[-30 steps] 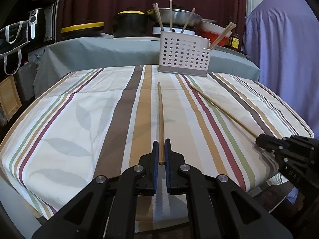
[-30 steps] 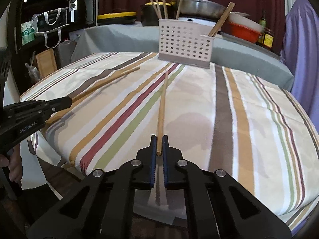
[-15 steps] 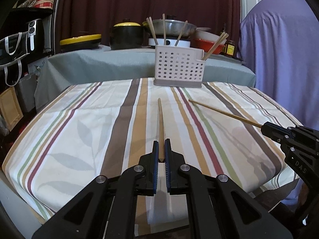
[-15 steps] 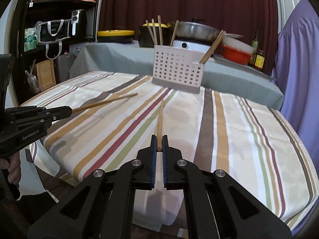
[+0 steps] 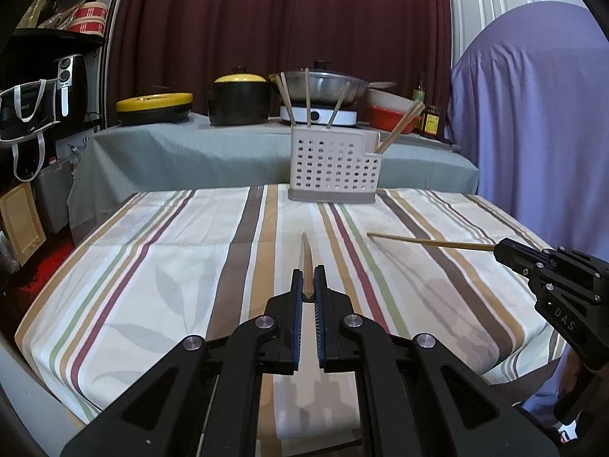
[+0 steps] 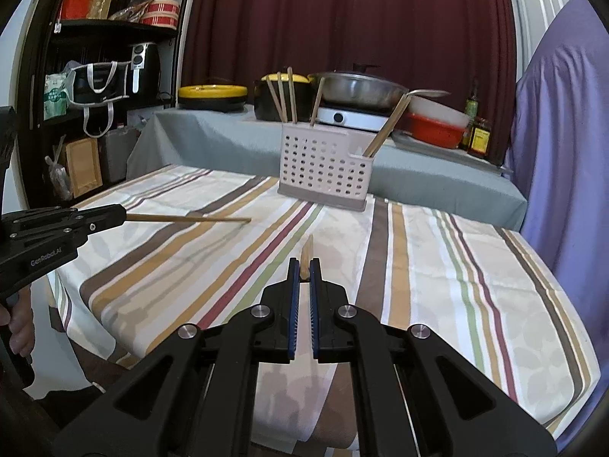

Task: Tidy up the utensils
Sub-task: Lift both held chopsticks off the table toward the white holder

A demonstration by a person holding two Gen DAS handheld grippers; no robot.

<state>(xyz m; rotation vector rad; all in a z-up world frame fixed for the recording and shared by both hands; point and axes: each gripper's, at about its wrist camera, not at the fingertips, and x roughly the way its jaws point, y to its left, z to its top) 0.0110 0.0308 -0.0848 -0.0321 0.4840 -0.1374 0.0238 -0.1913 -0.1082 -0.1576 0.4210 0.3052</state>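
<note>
— Where are the chopsticks?
— Left gripper [image 5: 309, 285] clamps one chopstick [image 5: 306, 262], right gripper [image 6: 304, 272] another [image 6: 306, 253], both above the striped table [image 5: 152, 266].
— Obstacles?
— None before the perforated holder [image 5: 335, 163] at the far edge.

Both tools matte black plastic w/ angular, open-framed arms. Left tool [image 5: 309, 285]: silver round rivets at the pivots, blue ribbed pads [image 5: 298, 327] on the inner finger faces. Right tool [image 6: 304, 278]: same build, same blue pads [image 6: 292, 321]. Side of right tool reads "DAS" in pale letters; side of left reads "GenRobot.AI". Small screws along both sides.
</note>
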